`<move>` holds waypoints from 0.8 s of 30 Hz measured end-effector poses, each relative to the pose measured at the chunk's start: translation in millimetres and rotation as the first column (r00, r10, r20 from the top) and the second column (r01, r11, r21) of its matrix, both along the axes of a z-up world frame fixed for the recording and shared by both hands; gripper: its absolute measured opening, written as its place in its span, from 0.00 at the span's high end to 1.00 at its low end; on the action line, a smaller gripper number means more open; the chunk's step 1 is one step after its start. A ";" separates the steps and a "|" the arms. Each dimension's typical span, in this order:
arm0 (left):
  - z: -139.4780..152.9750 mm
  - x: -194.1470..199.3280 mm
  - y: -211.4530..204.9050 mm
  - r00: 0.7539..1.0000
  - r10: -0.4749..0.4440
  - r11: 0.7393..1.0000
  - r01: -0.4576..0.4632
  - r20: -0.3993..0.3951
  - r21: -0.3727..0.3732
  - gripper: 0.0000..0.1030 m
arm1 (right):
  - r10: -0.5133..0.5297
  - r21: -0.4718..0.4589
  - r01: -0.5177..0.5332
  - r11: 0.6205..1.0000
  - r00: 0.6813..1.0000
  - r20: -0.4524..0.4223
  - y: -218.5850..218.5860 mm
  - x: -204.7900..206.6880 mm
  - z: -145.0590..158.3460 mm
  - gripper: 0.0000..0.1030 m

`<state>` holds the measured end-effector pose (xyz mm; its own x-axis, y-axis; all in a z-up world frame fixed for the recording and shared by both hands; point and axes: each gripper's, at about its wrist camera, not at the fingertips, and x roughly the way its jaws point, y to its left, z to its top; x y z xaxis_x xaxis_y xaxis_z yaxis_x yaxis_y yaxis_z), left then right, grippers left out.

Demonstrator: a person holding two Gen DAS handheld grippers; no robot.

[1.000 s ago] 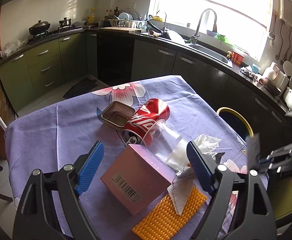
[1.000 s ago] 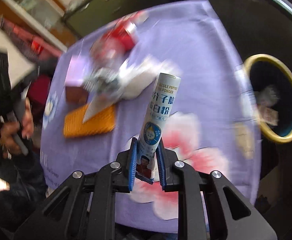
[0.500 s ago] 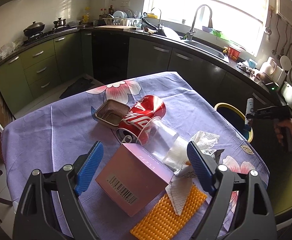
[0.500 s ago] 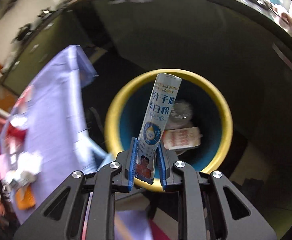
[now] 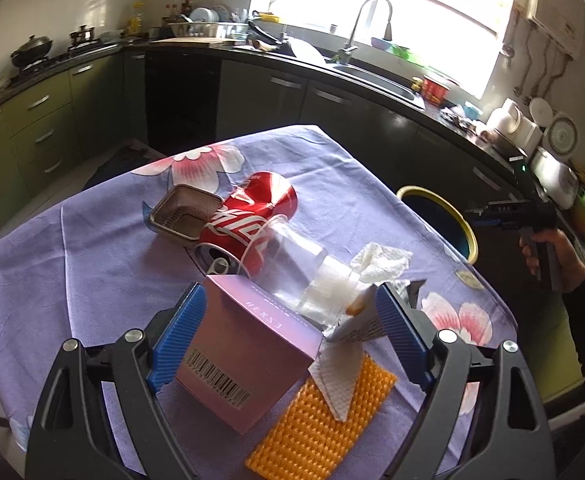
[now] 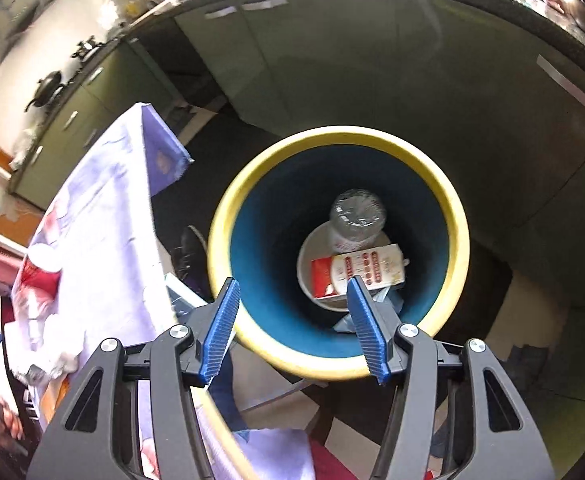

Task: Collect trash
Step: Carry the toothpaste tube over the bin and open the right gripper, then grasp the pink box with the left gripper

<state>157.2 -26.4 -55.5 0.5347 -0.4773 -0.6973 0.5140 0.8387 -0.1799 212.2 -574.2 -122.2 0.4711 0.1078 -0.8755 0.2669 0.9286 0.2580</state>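
Left gripper (image 5: 288,332) standing wide, pink box (image 5: 248,356) sitting between pads, not pressed. Box looking light, stiff cardboard; taking it by flat side walls seems best. Clear cup (image 5: 300,268) and crushed can (image 5: 252,224) lying beyond on counter (image 5: 72,264).

Right gripper (image 6: 292,328) opening over bin (image 6: 252,200), nothing between pads.

Only right wrist view showing bin inside: bottle, carton. Only left wrist view showing remaining trash.

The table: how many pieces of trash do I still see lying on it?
7: brown tray, red can, clear cup, crumpled tissue, pink box, orange pad, white napkin on the pad. More may be hidden behind the box.
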 end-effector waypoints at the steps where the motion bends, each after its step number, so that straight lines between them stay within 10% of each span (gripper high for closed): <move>1: -0.8 -0.7 -0.5 1.000 -0.017 1.000 0.017 0.004 0.014 0.19 | 0.007 -0.003 -0.007 1.000 1.000 0.008 4.1 -3.5 2.9 0.45; 7: -13.4 -0.5 0.1 0.992 -0.123 0.981 0.116 0.039 0.153 0.17 | 0.033 0.008 -0.034 0.999 0.999 0.025 21.7 -9.4 14.8 0.43; 24: -45.8 15.5 1.1 0.942 -0.336 0.919 0.332 -0.017 0.210 0.16 | 0.110 0.015 -0.110 0.994 0.994 -0.024 57.8 4.6 0.8 0.42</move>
<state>172.7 -25.3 -101.3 0.3831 -0.4764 -0.7914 0.7724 0.6351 -0.0083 216.8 -516.4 -121.4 0.4342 0.1697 -0.8847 0.1699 0.9490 0.2655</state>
